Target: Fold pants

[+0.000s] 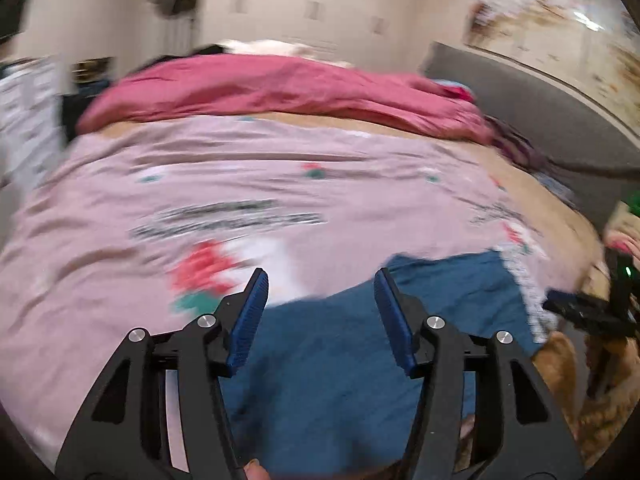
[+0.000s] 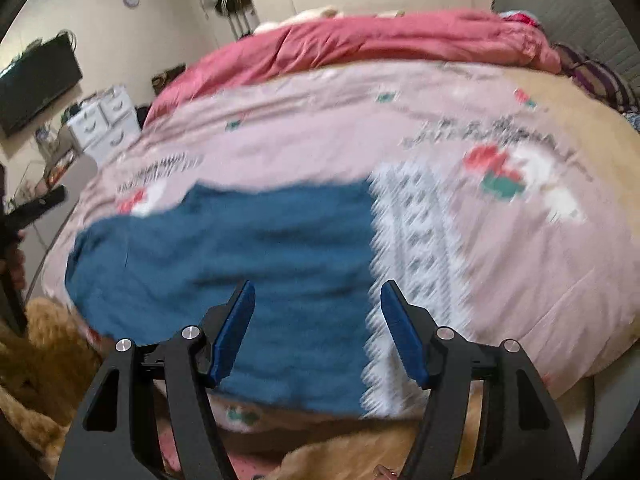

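Both grippers are hanging released, nothing between the jaws: left gripper [image 1: 322, 280] and right gripper [image 2: 318, 290]. Blue pants [image 2: 240, 260] are lying folded on the pink bedspread [image 2: 320, 140] right below them, long axis running side to side, patterned cuff [image 2: 416, 260] sitting nearer the right one.

Pink printed bedsheet [image 2: 320, 128] covers bed; crumpled red quilt [image 2: 380, 40] far side; white drawers [image 2: 105, 120] and TV [image 2: 38, 80] left.
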